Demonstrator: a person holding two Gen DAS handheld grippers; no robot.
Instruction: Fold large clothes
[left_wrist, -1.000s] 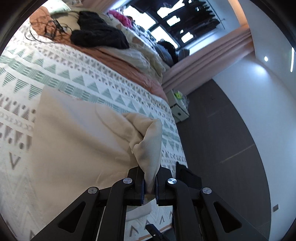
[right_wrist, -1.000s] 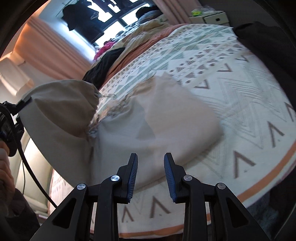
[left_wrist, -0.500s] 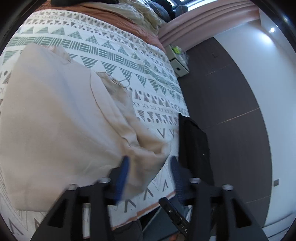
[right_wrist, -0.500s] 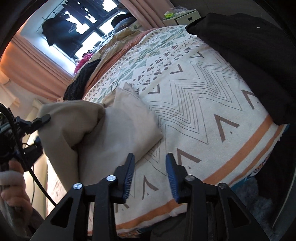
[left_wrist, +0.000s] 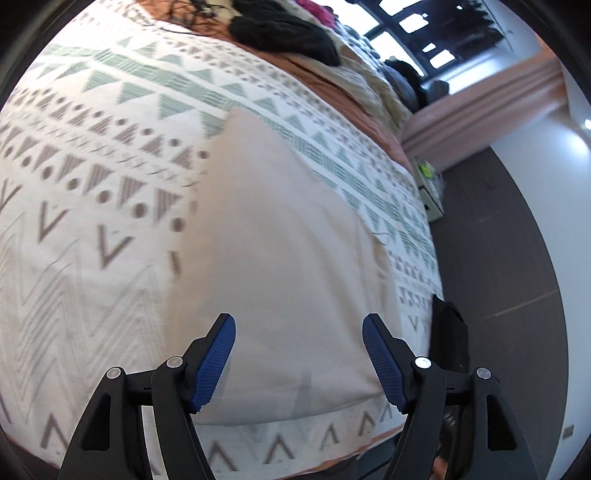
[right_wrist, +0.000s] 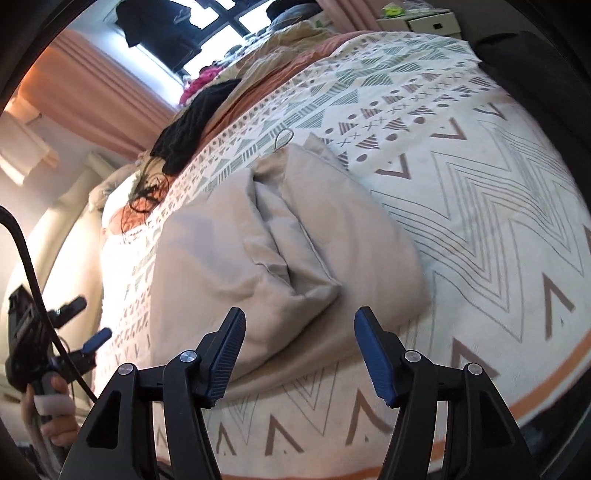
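Beige garment on patterned bed

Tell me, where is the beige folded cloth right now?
The beige folded cloth lies on the patterned bedspread near the bed's front edge, just ahead of both grippers in each wrist view, with a black knitted garment farther up the bed.

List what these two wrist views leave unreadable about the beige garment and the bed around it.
- Beige garment, left wrist view: its near hem is partly hidden behind the left gripper, whose empty jaws are opening.
- Same garment, right wrist view: how many layers are stacked is hidden inside the fold.
- Patterned bedcover, left wrist view: print is motion-blurred.
- Black clothing, right wrist view: cut off by the frame edge.
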